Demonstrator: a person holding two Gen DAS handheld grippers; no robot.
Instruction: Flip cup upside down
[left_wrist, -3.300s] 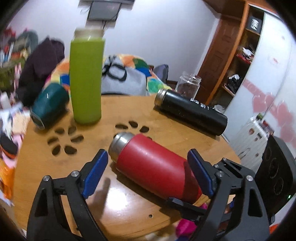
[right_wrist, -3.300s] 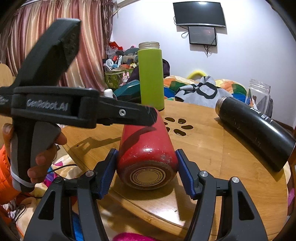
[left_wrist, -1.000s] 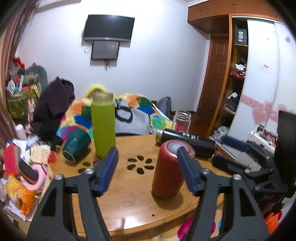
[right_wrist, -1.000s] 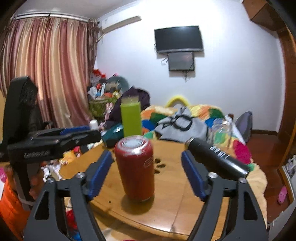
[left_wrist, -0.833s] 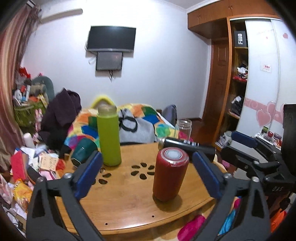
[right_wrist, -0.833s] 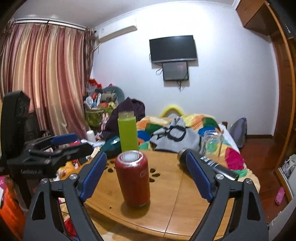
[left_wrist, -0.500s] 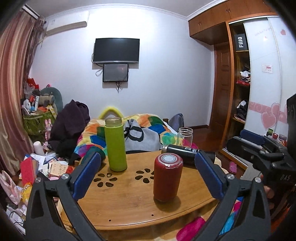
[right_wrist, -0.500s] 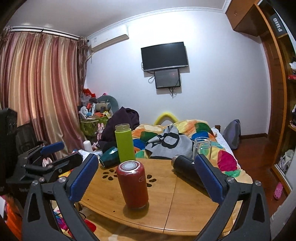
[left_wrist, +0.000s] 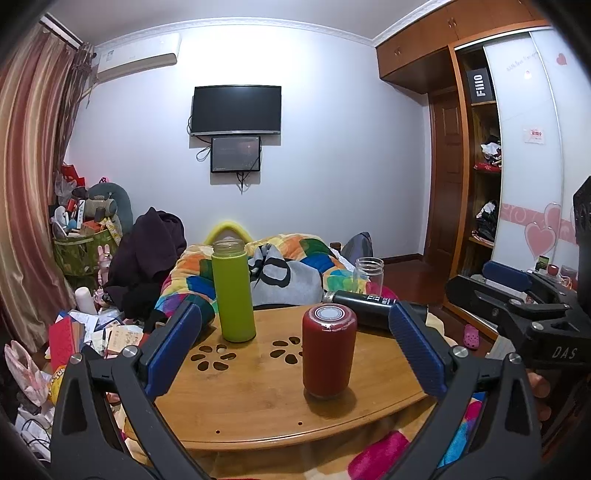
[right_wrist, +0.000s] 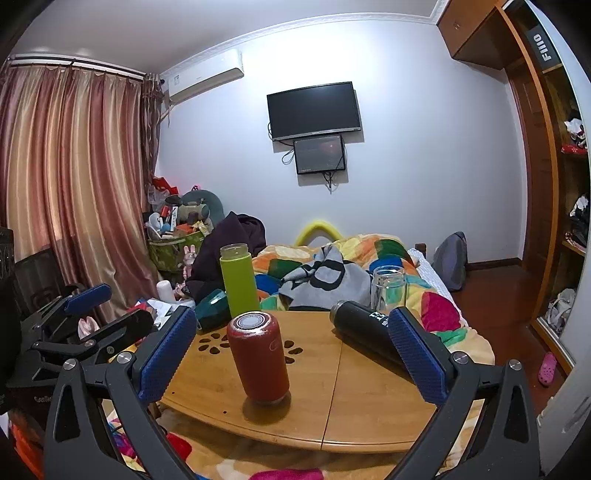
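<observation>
The red cup (left_wrist: 329, 356) stands base-up near the front edge of the round wooden table (left_wrist: 258, 410), with bare wood all around it and neither gripper touching it. The left gripper (left_wrist: 293, 345) is held back from the table with its blue-padded jaws spread wide and empty; the right gripper (right_wrist: 291, 354) is likewise splayed apart, holding nothing. From the red cup, a tall green bottle (left_wrist: 233, 291) stands upright at about 10 o'clock, beyond 2 flower-shaped cutouts (left_wrist: 214, 356) in the tabletop. A black flask (right_wrist: 364, 332) lies on its side at about 2 o'clock, near but clear of the cup. A clear glass jar (right_wrist: 388, 288) stands behind the flask at the far rim, and a dark teal cup (right_wrist: 211, 314) lies tipped at the table's left edge beside the green bottle.
</observation>
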